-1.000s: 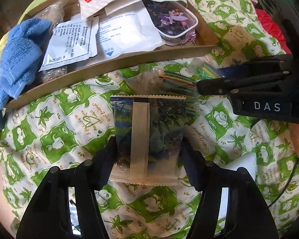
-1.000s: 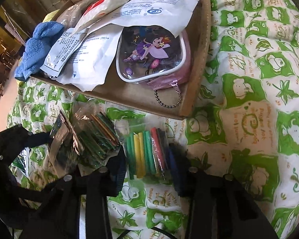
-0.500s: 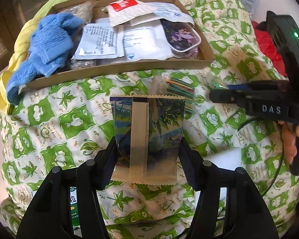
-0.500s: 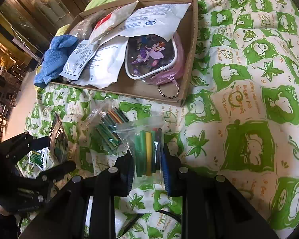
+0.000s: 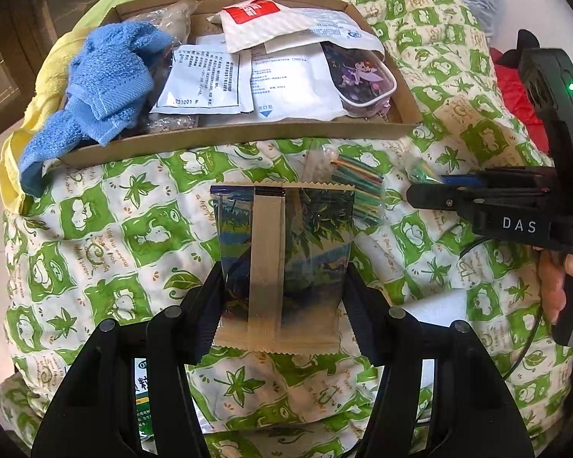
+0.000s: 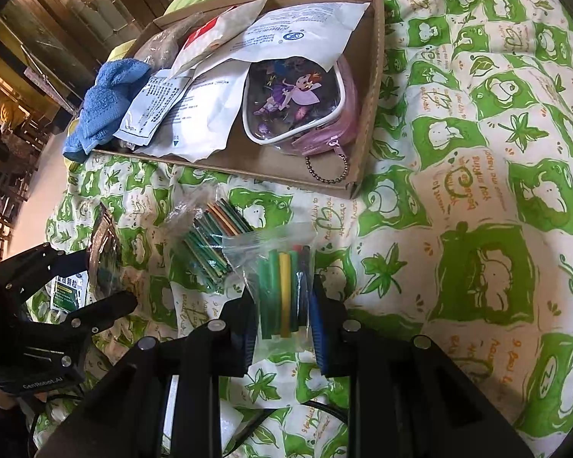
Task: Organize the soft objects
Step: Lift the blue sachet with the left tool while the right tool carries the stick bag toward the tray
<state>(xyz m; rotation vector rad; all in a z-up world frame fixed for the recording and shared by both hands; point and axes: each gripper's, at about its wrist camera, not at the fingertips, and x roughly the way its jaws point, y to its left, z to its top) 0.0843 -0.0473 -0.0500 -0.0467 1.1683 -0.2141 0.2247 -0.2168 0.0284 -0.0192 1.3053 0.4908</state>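
Note:
In the left wrist view my left gripper [image 5: 284, 286] is shut on a dark foil packet [image 5: 305, 236] with a beige seam strip, held upright above the green and white quilt [image 5: 107, 236]. In the right wrist view my right gripper [image 6: 282, 305] is shut on a clear zip bag of coloured sticks [image 6: 282, 286], also lifted off the quilt. A second bag of coloured sticks [image 6: 210, 244] lies on the quilt just before the cardboard tray [image 6: 370, 76]. The left gripper [image 6: 91, 278] with its packet [image 6: 103, 252] shows at the left of the right wrist view.
The cardboard tray [image 5: 229, 139] holds a blue towel [image 5: 107, 84], several white pouches [image 5: 202, 80] and a pink cartoon pouch [image 6: 294, 103] with a bead chain. A green and white packet [image 6: 68, 290] lies on the quilt under the left gripper. Red cloth [image 5: 515, 91] lies at the right.
The right jaws closed on the bag of coloured sticks. Both grippers then rose from the quilt with their things, so the tray looks smaller and farther away.

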